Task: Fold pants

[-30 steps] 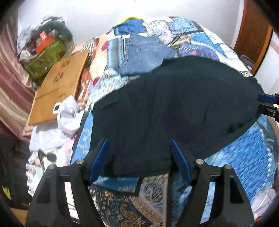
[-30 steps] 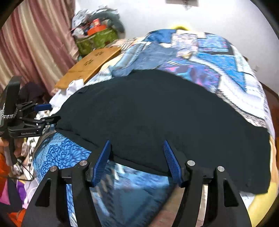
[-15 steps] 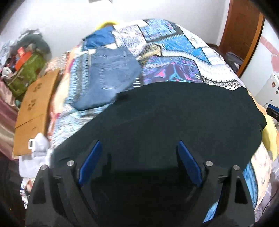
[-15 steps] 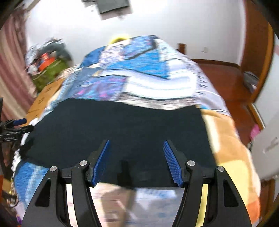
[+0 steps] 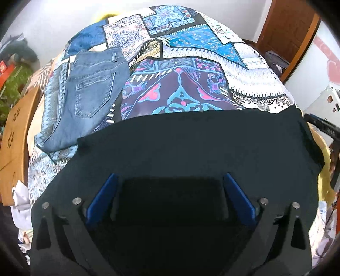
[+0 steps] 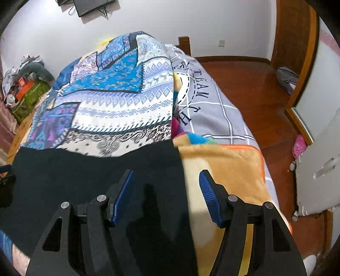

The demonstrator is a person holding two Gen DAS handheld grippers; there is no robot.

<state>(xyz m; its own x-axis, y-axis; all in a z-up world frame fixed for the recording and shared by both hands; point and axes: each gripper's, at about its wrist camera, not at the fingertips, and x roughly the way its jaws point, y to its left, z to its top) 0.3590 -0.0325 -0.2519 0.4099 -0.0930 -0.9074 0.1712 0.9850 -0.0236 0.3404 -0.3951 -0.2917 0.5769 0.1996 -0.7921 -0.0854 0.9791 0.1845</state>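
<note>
Black pants (image 5: 191, 152) lie spread flat across the near edge of the bed, under both grippers. Left gripper (image 5: 170, 191) hovers with its blue pads wide apart over the dark cloth, gripping nothing; right gripper (image 6: 166, 186) is likewise spread, straddling the pants' edge and an orange fleece blanket (image 6: 225, 167). Beyond, a patchwork bedspread (image 5: 187, 89) carries folded blue jeans (image 5: 91, 91). A grey checked sheet (image 6: 212, 104) reads partly "TEAM". Past the bed are a wooden floor (image 6: 250, 85), white wall (image 6: 159, 19), wooden door (image 5: 284, 36) and a pink clog (image 6: 298, 146).
</note>
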